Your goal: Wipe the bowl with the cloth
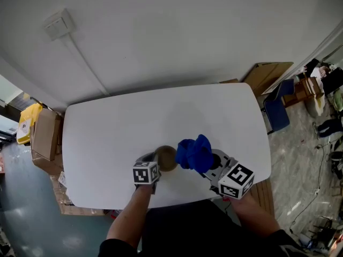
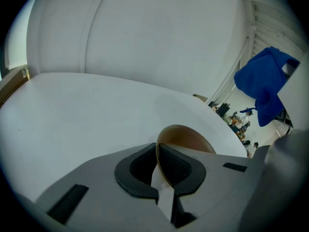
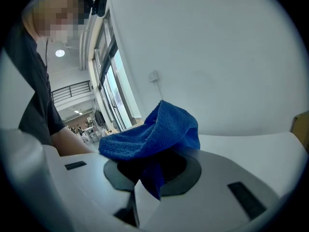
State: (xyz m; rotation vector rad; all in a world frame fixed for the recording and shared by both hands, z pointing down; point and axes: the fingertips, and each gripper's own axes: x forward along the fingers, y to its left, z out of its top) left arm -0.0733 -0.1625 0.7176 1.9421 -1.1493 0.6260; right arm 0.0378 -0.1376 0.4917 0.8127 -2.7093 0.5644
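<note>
Left gripper [image 2: 158, 166] fingers [image 2: 181, 168] clamped on bowl [image 2: 186, 138] rim, mouth tilted toward cloth [image 3: 154, 132], right gripper [image 3: 145, 173] fingers pinching it

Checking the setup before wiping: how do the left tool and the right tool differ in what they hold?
The left tool is shut on the rim of a small brown round bowl; the right tool is shut on a bunched blue cloth. The left tool's jaws nearly meet on the thin rim; the right tool's jaws are buried under the cloth's folds. Both are held over the white table.
</note>
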